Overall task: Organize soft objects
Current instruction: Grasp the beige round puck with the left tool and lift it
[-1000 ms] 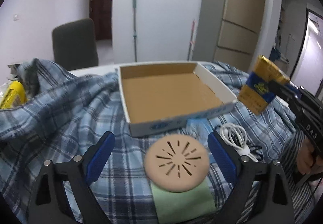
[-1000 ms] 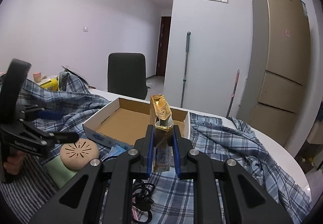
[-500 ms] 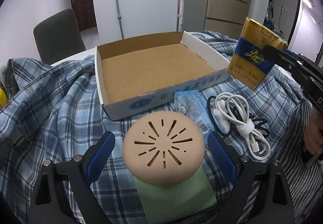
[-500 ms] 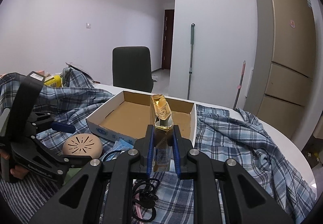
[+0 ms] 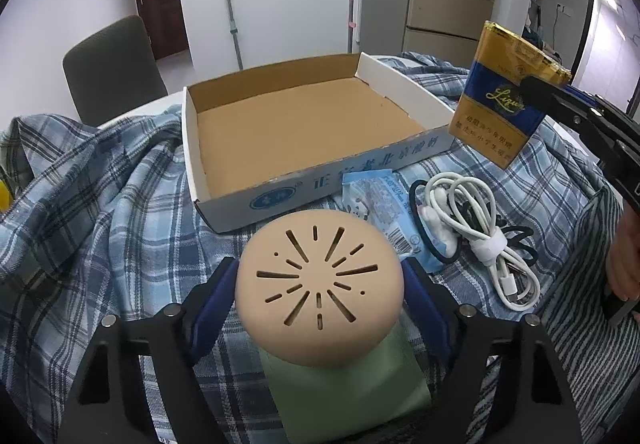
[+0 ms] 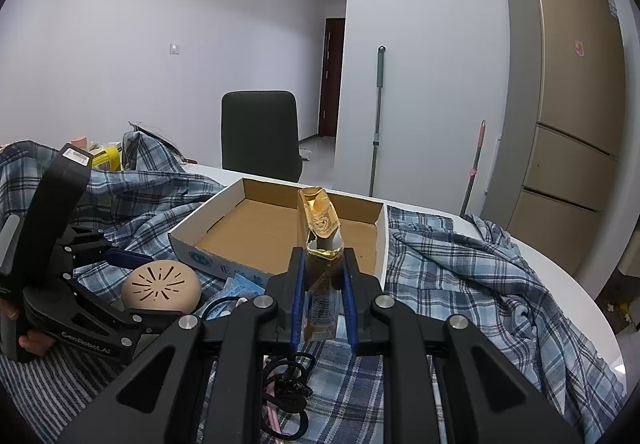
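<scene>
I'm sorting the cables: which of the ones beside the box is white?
The coiled white cable, bound by a white tie, right of the blue packet. The cord under it is black and thinner, looping out to its right.

Both views are evenly lit by soft, cool indoor light, probably from overhead, though no lamp is seen. Brightness spills from a doorway (image 5: pixel 608 40) at the right edge of the left wrist view. Only faint shadows are cast. Straight lines are bowed by the fisheye lens, and black vignetting fills the corners. Focus is sharp; no motion blur is noticed.
</scene>
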{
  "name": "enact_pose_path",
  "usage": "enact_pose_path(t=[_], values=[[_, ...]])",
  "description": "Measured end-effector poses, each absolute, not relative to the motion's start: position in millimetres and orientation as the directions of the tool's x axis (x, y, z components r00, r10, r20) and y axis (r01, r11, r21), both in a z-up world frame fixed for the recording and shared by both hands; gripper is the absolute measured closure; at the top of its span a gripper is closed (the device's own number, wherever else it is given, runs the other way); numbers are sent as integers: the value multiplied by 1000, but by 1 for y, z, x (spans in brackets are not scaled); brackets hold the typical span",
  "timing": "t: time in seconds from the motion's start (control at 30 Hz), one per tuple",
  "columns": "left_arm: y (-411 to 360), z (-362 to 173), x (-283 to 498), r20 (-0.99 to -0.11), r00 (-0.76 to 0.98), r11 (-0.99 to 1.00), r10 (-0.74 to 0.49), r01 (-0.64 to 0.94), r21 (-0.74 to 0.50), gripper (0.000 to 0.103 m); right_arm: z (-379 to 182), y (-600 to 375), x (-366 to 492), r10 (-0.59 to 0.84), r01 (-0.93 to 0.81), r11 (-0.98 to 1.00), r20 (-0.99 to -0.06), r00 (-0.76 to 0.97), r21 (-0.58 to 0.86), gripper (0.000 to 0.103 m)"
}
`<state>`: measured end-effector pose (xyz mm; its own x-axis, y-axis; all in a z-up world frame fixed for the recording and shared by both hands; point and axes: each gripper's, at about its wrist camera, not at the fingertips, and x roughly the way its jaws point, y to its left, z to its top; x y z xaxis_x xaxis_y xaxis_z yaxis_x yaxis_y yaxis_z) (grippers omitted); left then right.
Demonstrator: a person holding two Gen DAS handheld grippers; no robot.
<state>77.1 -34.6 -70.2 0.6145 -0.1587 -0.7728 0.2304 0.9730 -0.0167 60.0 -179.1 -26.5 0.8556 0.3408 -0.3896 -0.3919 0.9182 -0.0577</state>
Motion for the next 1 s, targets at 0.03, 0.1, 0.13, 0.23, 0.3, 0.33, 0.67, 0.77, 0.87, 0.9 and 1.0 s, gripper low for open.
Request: enact_pose_path(t=[0.03, 0.1, 0.13, 0.23, 0.3, 0.33, 0.67, 0.77, 0.87, 0.9, 1.0], values=[[-35, -69, 75, -766, 624, 974, -155, 228, -11, 21, -26, -179, 59, 340, -390, 919, -386, 857, -58, 87], [-34, -63, 69, -738, 656, 974, -156, 225, -6, 21, -26, -180, 58, 340, -388, 920, -379, 861, -56, 87], [-33, -59, 65, -716, 679, 974, -162, 225, -7, 21, -25, -180, 57, 339, -386, 921, -374, 863, -56, 87], [-30, -45, 51, -631, 760, 979, -154, 206, 9, 21, -24, -182, 54, 342, -385, 921, -359, 868, -55, 87], [-29, -35, 40, -560, 813, 980, -158, 199, 13, 21, -23, -183, 52, 343, -385, 921, -349, 872, -57, 87], [-29, -31, 36, -535, 830, 980, -159, 197, 15, 21, -23, -183, 51, 344, -386, 921, -345, 873, -58, 87], [-20, -7, 11, -342, 930, 988, -135, 151, 20, 21, -20, -184, 46, 350, -387, 920, -315, 882, -61, 87], [-18, -2, 4, -311, 943, 991, -120, 133, 22, 21, -16, -185, 41, 345, -378, 923, -289, 893, -66, 87], [-19, 6, -2, -286, 954, 994, -94, 106, 29, 21, -7, -184, 34, 332, -363, 929, -259, 907, -80, 87], [-21, 8, -5, -281, 956, 995, -83, 97, 35, 21, -3, -183, 32, 332, -362, 929, -251, 909, -83, 87], [-27, 22, -1, -282, 957, 994, -67, 87, 60, 21, 15, -180, 28, 319, -346, 933, -221, 922, -99, 87]])
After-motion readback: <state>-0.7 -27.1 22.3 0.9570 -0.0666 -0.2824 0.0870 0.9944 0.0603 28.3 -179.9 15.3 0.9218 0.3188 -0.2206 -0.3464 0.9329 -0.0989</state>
